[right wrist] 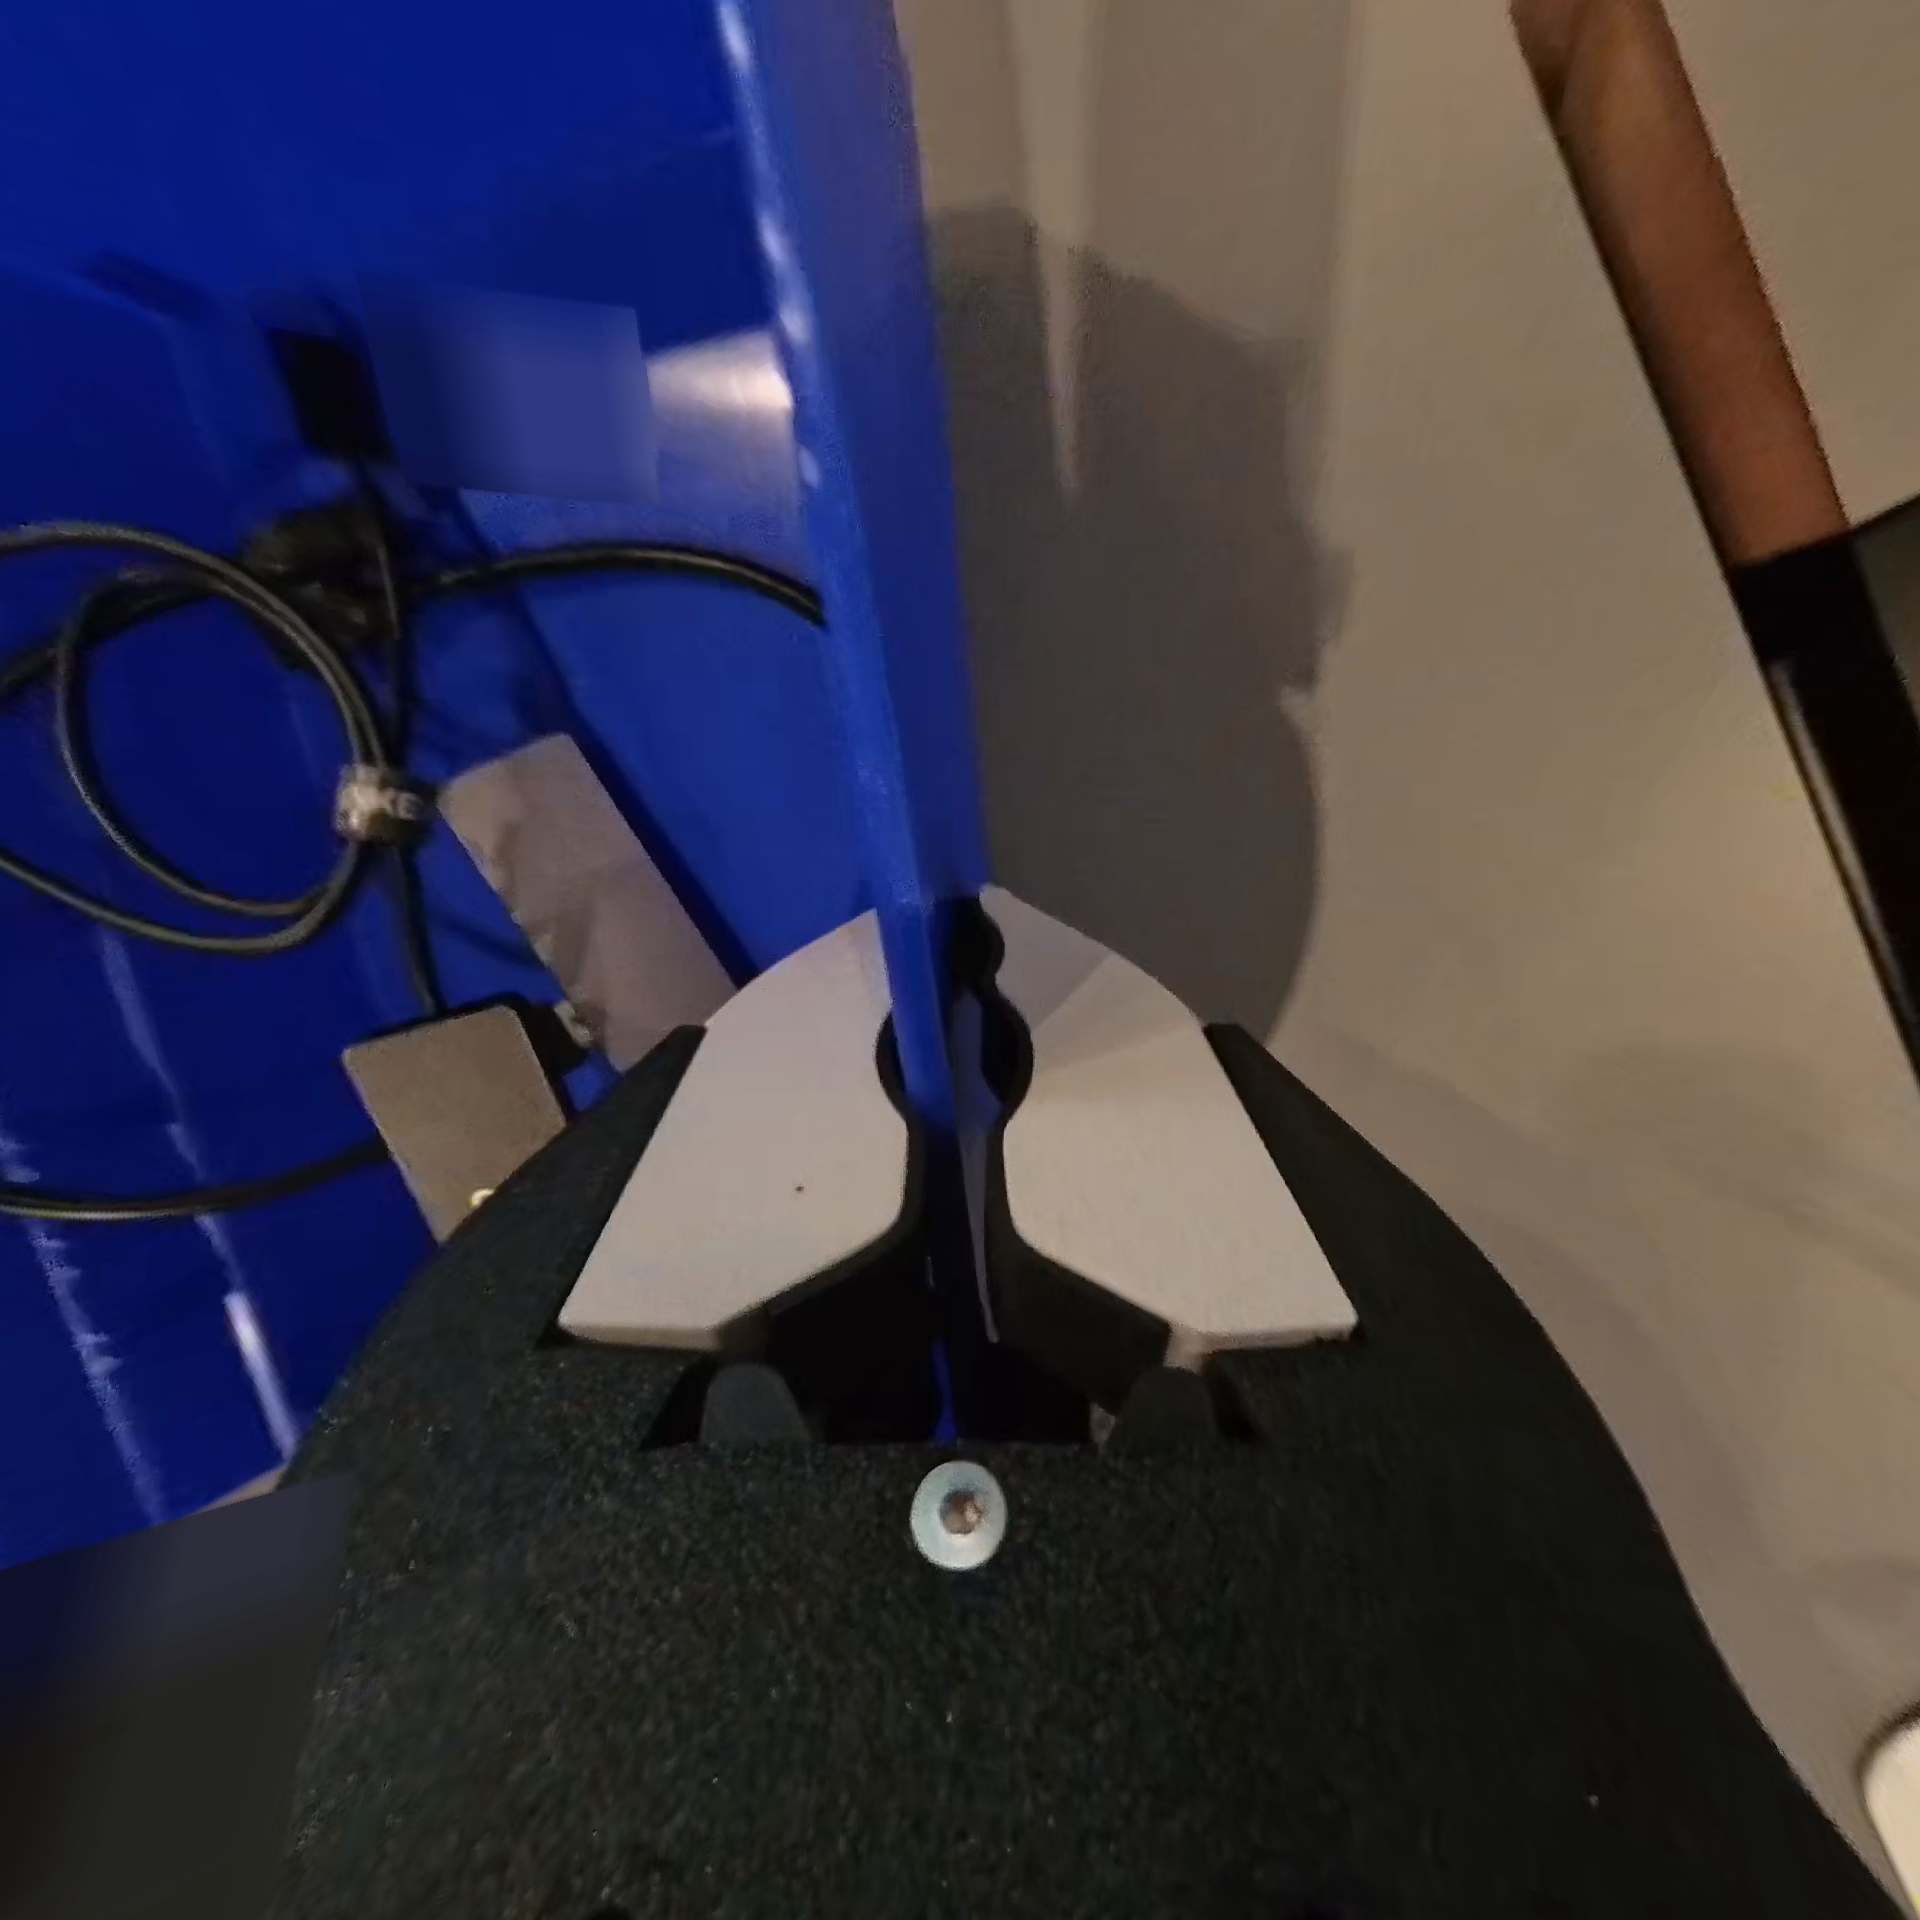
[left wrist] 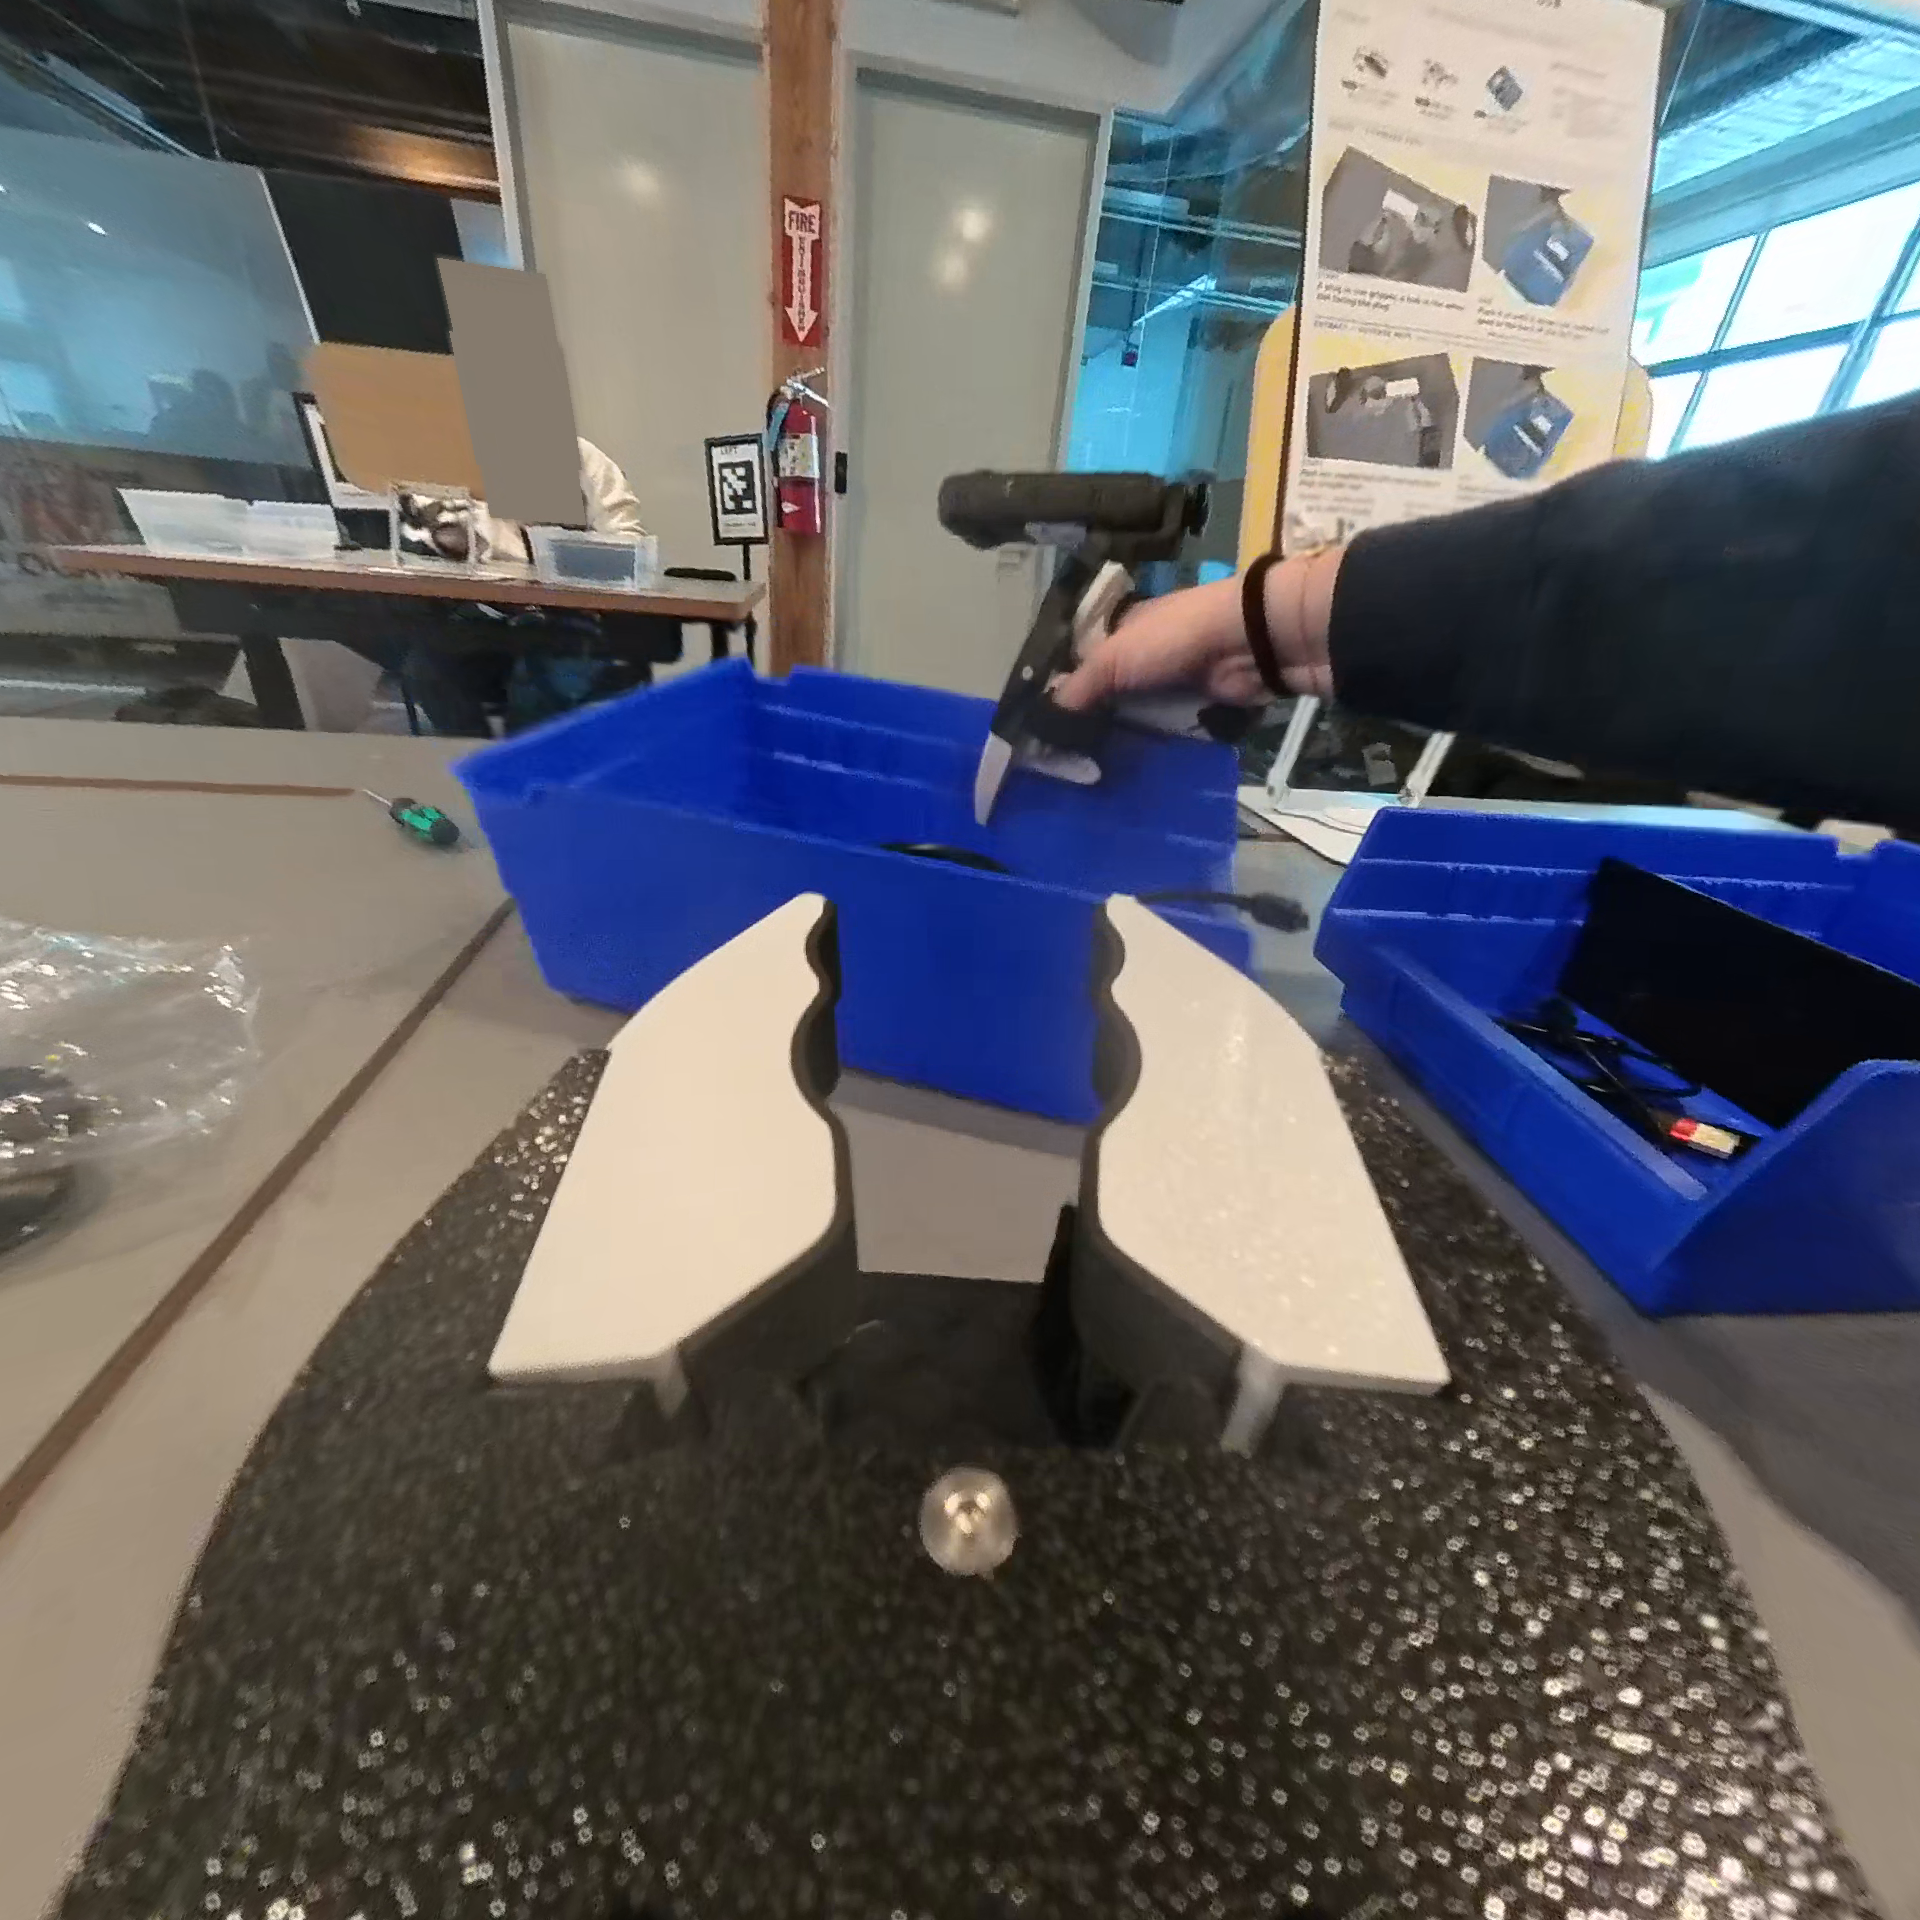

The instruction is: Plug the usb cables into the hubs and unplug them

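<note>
Between the fingers of the right tool (right wrist: 951, 1049), clamped on it, is the blue bin (right wrist: 623, 312) wall, likely to steady it, with cables (right wrist: 208, 644) and a hub (right wrist: 457, 1112) inside to its left, while the left tool (left wrist: 961, 1023) waits open and empty before that bin.

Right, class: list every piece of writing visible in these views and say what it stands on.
Wording not quoted; bearers only.
Red sign on wooden post.
White poster, upper right: print too small.
Fire extinguisher label: too blurred.
Right wrist view: none legible.
</note>
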Motion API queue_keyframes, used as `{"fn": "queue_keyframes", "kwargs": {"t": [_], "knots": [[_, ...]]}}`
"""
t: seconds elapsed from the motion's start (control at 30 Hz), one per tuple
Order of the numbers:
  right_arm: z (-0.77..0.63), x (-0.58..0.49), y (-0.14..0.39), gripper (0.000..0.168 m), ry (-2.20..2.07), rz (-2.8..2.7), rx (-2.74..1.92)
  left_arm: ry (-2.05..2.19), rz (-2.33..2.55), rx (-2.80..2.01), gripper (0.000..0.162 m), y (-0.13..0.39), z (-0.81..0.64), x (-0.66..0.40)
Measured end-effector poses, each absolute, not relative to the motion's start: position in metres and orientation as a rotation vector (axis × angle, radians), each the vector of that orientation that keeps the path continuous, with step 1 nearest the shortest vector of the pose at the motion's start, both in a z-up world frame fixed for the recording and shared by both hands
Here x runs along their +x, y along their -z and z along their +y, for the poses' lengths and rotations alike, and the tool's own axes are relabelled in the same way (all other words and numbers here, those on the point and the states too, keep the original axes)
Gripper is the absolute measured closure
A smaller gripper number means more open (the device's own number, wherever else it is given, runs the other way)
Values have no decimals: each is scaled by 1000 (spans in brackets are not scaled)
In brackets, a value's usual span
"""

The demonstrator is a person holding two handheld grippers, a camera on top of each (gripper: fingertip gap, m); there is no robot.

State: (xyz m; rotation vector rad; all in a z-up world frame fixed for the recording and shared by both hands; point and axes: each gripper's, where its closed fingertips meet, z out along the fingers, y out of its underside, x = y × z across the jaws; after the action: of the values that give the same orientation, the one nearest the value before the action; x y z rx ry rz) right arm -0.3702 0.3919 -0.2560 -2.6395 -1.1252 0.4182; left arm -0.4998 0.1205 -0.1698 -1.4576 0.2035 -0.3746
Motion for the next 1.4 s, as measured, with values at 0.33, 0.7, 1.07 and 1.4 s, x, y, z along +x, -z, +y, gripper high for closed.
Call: {"fn": "queue_keyframes", "kwargs": {"t": [0.33, 0.7, 1.07, 1.4], "knots": [[384, -366, 234, 151, -977, -939, -2541, 421, 258, -1500, 108, 163, 120, -475], [362, -328, 125, 103, -897, -1075, -2013, 332, 298, -1496, 103, 153, 123, -443], [229, -141, -40, 104, -366, -918, -1449, -113, 105, -1686, 115, 166, 175, -451], [114, 7, -75, 116, -94, -385, -1146, -169, 34, -2109, 74, 215, 207, -465]]}}
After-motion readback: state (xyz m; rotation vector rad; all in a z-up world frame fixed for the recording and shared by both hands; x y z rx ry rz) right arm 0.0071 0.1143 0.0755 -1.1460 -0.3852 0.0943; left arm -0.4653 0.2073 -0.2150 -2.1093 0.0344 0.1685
